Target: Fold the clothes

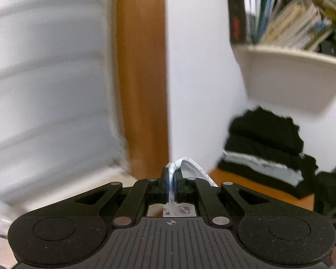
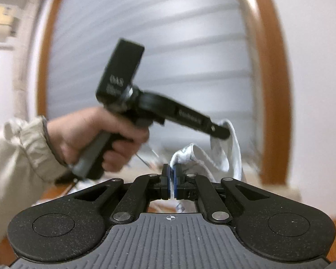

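Observation:
A white garment (image 1: 191, 167) is pinched between the blue pads of my left gripper (image 1: 172, 174), which is shut on its edge and held high in front of a window. My right gripper (image 2: 173, 172) is shut on another part of the same white garment (image 2: 226, 157). In the right wrist view the left gripper (image 2: 219, 132) shows from the side, held by a hand (image 2: 91, 136) in a beige sleeve, with the cloth hanging in a loop between the two grippers. Both views are blurred by motion.
A stack of folded dark and grey clothes (image 1: 266, 152) lies on an orange-brown table (image 1: 242, 183) at the right. A beige wall shelf (image 1: 298, 76) full of books hangs above it. A window blind (image 2: 159, 51) in a wooden frame (image 1: 143, 78) fills the background.

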### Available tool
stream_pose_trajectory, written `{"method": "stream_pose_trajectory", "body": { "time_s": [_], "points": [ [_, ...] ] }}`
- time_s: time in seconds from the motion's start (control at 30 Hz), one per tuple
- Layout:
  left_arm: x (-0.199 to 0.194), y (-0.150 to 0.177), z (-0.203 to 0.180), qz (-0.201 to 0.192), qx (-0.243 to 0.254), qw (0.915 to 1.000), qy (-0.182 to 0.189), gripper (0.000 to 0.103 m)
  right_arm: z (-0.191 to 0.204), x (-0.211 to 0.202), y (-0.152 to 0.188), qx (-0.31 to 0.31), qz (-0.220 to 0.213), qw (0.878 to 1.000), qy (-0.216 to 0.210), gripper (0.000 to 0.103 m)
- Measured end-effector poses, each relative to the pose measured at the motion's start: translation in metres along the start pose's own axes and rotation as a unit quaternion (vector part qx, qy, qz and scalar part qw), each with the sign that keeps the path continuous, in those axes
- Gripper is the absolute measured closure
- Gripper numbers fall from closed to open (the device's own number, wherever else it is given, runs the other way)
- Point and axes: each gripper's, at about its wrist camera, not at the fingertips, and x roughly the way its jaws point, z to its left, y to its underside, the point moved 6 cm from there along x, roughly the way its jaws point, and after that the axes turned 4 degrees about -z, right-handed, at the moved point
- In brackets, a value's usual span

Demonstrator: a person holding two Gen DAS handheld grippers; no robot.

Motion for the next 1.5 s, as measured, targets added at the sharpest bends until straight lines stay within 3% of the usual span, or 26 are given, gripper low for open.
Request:
{"method": "stream_pose_trajectory", "body": {
  "time_s": [0.2, 0.3, 0.67, 0.87, 1.03, 1.13, 1.2, 1.23, 1.3, 1.33, 1.37, 1.43, 1.47, 1.5],
  "points": [
    [-0.090, -0.033, 0.050, -0.034, -0.004, 0.9982, -0.050, 0.099, 0.076, 0.048, -0.065, -0.023, -0.037, 0.996, -0.075, 0.099],
    [-0.126, -0.034, 0.074, -0.041, -0.013, 0.9961, -0.077, 0.099, 0.103, 0.079, -0.077, -0.029, -0.037, 0.993, -0.105, 0.099],
    [-0.203, 0.027, 0.170, -0.038, -0.088, 0.9872, -0.127, 0.099, 0.166, 0.119, -0.080, -0.035, -0.006, 0.986, -0.165, 0.099],
    [-0.224, 0.082, 0.215, -0.032, -0.141, 0.9806, -0.133, 0.099, 0.202, 0.142, -0.052, -0.046, 0.020, 0.982, -0.181, 0.099],
    [-0.231, 0.147, 0.248, -0.011, -0.183, 0.9732, -0.139, 0.099, 0.232, 0.169, -0.008, -0.044, 0.061, 0.979, -0.187, 0.099],
    [-0.231, 0.192, 0.268, 0.013, -0.209, 0.9664, -0.148, 0.098, 0.252, 0.189, 0.031, -0.044, 0.098, 0.976, -0.190, 0.099],
    [-0.230, 0.229, 0.284, 0.037, -0.229, 0.9567, -0.176, 0.090, 0.264, 0.205, 0.061, -0.042, 0.128, 0.973, -0.186, 0.098],
    [-0.230, 0.248, 0.293, 0.050, -0.238, 0.9506, -0.193, 0.084, 0.273, 0.214, 0.075, -0.042, 0.145, 0.971, -0.185, 0.095],
    [-0.228, 0.282, 0.305, 0.083, -0.249, 0.9371, -0.230, 0.082, 0.282, 0.225, 0.108, -0.044, 0.186, 0.963, -0.187, 0.084],
    [-0.230, 0.298, 0.311, 0.102, -0.250, 0.9300, -0.250, 0.082, 0.282, 0.224, 0.120, -0.043, 0.200, 0.960, -0.191, 0.074],
    [-0.231, 0.310, 0.315, 0.116, -0.246, 0.9247, -0.266, 0.082, 0.283, 0.223, 0.132, -0.042, 0.212, 0.957, -0.194, 0.071],
    [-0.234, 0.317, 0.319, 0.121, -0.242, 0.9210, -0.281, 0.077, 0.279, 0.217, 0.137, -0.051, 0.219, 0.954, -0.197, 0.068],
    [-0.235, 0.320, 0.320, 0.121, -0.241, 0.9196, -0.286, 0.067, 0.273, 0.213, 0.133, -0.053, 0.219, 0.955, -0.194, 0.064],
    [-0.237, 0.319, 0.320, 0.119, -0.237, 0.9190, -0.292, 0.063, 0.267, 0.210, 0.129, -0.055, 0.219, 0.955, -0.192, 0.064]
  ]
}}
